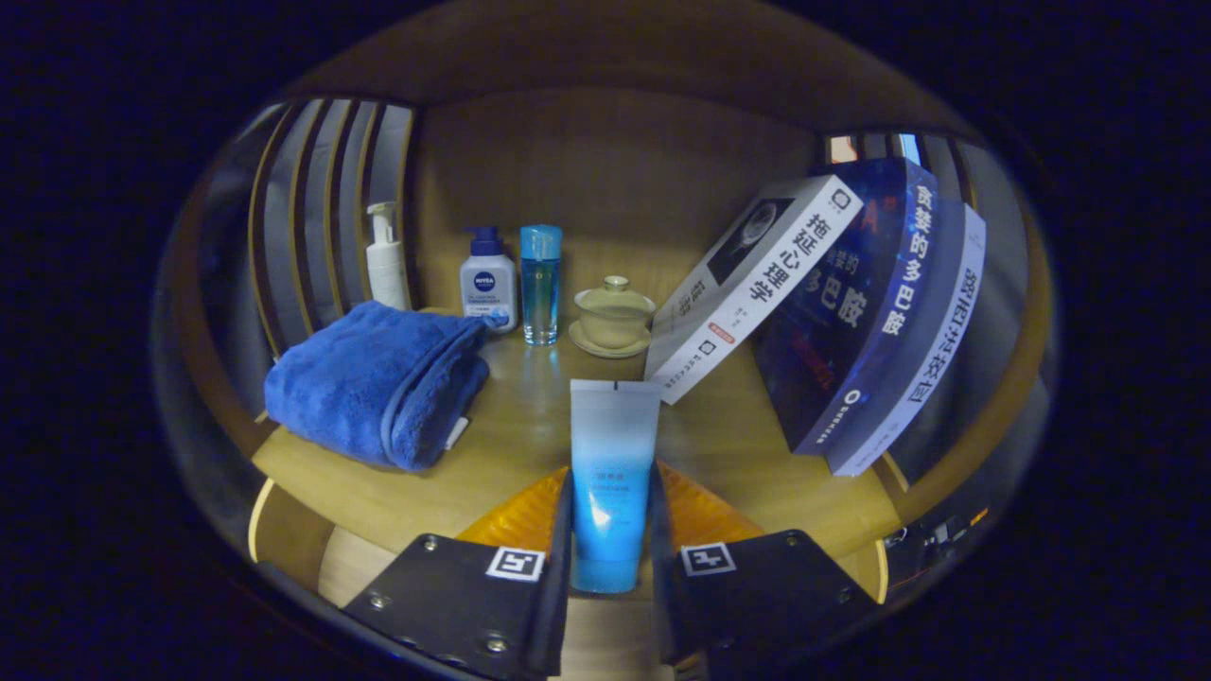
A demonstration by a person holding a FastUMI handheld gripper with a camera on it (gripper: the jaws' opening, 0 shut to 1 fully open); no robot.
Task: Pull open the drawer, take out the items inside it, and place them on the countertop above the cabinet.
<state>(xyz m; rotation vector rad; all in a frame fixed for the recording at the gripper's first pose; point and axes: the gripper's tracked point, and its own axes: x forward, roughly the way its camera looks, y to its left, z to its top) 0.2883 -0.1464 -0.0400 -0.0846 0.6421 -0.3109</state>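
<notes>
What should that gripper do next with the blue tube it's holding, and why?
Probably ease the blue tube down onto the bare wooden countertop just ahead and open. The gripper has both fingers pressed on the tube, held upright, and the free spot lies between the folded blue towel and the leaning books.
</notes>
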